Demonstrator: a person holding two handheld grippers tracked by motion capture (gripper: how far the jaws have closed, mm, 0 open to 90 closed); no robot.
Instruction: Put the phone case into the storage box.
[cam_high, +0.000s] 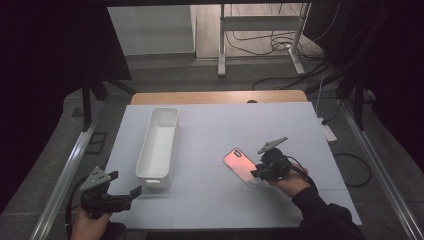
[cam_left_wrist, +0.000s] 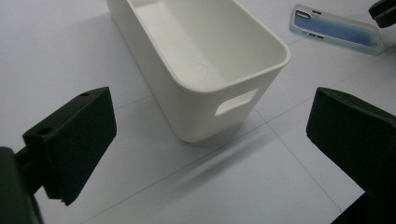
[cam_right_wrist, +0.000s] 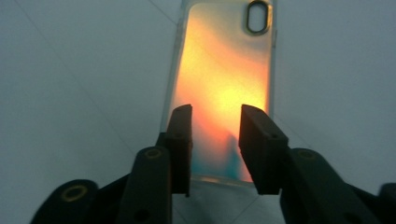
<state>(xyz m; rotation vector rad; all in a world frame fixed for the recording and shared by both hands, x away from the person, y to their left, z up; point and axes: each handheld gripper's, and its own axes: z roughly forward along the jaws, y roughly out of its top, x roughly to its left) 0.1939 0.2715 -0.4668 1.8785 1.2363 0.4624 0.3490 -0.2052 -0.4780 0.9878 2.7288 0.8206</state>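
An iridescent phone case (cam_high: 241, 165) lies flat on the white table, right of centre, glowing orange-pink in the right gripper view (cam_right_wrist: 224, 70) and bluish in the left gripper view (cam_left_wrist: 334, 30). My right gripper (cam_high: 256, 172) hovers over its near end, jaws (cam_right_wrist: 215, 116) parted a little and narrower than the case, pads not pressing on it. A long white bin (cam_high: 159, 142) stands empty left of centre. My left gripper (cam_high: 125, 183) rests near the front left corner, aimed at the bin's near handle end (cam_left_wrist: 187, 107), jaws (cam_left_wrist: 210, 112) wide open with nothing between them.
The white tabletop (cam_high: 225, 125) ends in a wooden strip (cam_high: 220, 97) at the far side. Metal rails (cam_high: 65, 170) run along both sides. A white stand (cam_high: 260, 30) and cables (cam_high: 300, 75) are on the floor beyond.
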